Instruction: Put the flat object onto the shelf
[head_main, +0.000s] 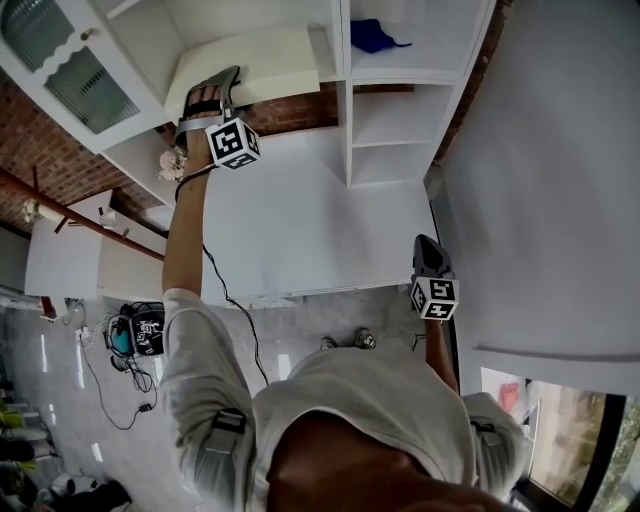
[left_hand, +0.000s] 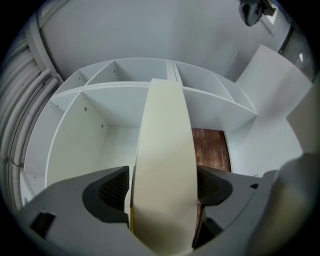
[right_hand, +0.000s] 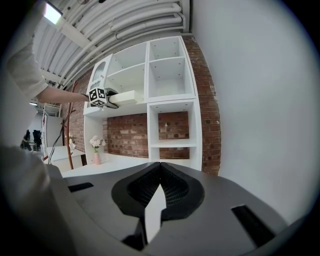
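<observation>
Flat object (head_main: 262, 62) lies up in the white shelf unit (head_main: 344, 100) - its near end between the left tool's (head_main: 222, 82) parted, unpressing jaws - while the right tool (right_hand: 159, 186) sits low, jaws together.

Flat object (left_hand: 162, 165) matt; shelf (left_hand: 120, 107) smooth painted; wall (right_hand: 132, 135) rough brick.

All three share the shelf unit (head_main: 345, 120): head view from steeply above, left gripper view close in, right gripper view farther back.
</observation>
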